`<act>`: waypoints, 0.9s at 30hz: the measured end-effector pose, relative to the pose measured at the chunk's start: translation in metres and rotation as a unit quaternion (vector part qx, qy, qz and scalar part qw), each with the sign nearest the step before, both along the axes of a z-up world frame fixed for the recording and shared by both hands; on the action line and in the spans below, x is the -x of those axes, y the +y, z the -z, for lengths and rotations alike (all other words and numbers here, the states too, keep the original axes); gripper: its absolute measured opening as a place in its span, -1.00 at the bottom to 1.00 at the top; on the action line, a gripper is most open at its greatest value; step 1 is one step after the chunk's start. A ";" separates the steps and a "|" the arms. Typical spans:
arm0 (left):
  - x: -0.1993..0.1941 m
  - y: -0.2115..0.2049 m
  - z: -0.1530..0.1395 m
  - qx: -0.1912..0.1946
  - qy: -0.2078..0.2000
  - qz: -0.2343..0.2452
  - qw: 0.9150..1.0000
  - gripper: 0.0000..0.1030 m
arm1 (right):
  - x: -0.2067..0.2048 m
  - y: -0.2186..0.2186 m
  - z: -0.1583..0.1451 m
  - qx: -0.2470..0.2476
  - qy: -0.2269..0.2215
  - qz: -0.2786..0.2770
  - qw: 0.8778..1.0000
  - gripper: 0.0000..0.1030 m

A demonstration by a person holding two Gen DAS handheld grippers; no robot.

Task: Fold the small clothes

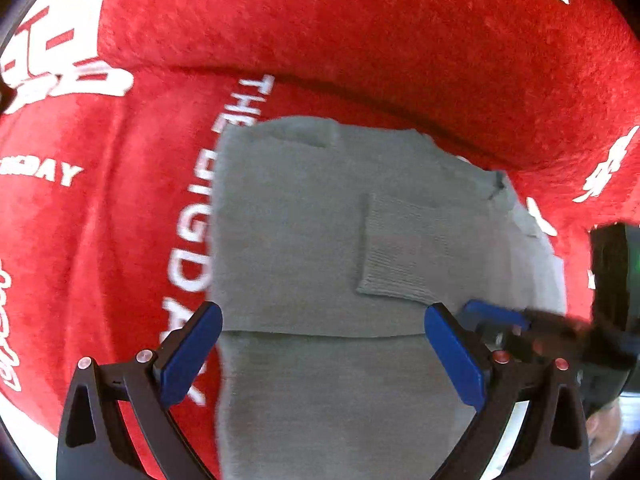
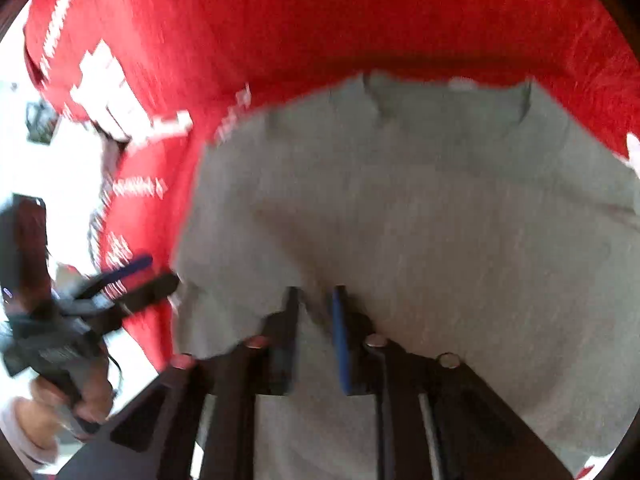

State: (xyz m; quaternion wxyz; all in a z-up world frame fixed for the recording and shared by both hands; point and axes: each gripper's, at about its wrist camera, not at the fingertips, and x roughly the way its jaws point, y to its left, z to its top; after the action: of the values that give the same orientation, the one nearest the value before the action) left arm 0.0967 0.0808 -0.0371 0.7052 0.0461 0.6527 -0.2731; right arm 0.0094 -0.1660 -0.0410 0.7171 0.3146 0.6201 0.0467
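Observation:
A small grey knit sweater (image 1: 304,216) lies flat on a red cover. One sleeve is folded across its body, and the ribbed cuff (image 1: 400,256) ends near the middle. My left gripper (image 1: 323,316) hovers over the sweater's lower part, open wide, with nothing between its blue pads. In the right wrist view the sweater (image 2: 420,208) fills the frame, neckline (image 2: 448,96) at the far side. My right gripper (image 2: 316,296) points down at the cloth with a narrow gap between its pads; it is open and grips nothing. Each gripper shows blurred in the other's view: right (image 1: 496,320), left (image 2: 156,272).
The red fleece cover (image 1: 360,32) with white lettering spreads under and behind the sweater, rising into a fold at the back. A white surface (image 2: 60,168) lies off its left edge. A person's hand (image 2: 80,400) holds the left gripper's handle.

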 end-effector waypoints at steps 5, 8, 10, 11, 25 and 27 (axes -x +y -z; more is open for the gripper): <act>0.006 -0.027 0.019 0.021 0.051 0.012 0.998 0.98 | 0.053 -0.044 -0.008 -0.043 0.010 0.091 0.995 0.12; 0.006 -0.046 0.028 0.031 0.069 0.013 0.997 0.98 | 0.102 -0.081 -0.002 -0.074 0.032 0.177 0.981 0.12; 0.002 -0.060 0.030 0.032 0.066 0.014 0.997 0.98 | 0.142 -0.106 0.004 -0.103 0.044 0.243 0.964 0.12; -0.001 -0.065 0.031 0.033 0.066 0.014 0.997 0.97 | 0.154 -0.110 0.006 -0.112 0.047 0.267 0.956 0.12; 0.002 -0.056 0.009 0.015 0.032 0.043 0.998 -0.84 | 0.194 -0.153 0.014 -0.118 0.000 0.435 0.893 -0.87; 0.008 -0.051 0.021 0.000 0.042 0.039 0.998 -0.84 | 0.192 -0.165 0.016 -0.089 0.012 0.413 0.906 -0.87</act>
State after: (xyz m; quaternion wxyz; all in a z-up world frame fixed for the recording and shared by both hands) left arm 0.0887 0.0297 -0.0583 0.6657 0.0602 0.6797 -0.3021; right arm -0.1825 -0.3305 -0.0574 0.6339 0.6057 0.4362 -0.2024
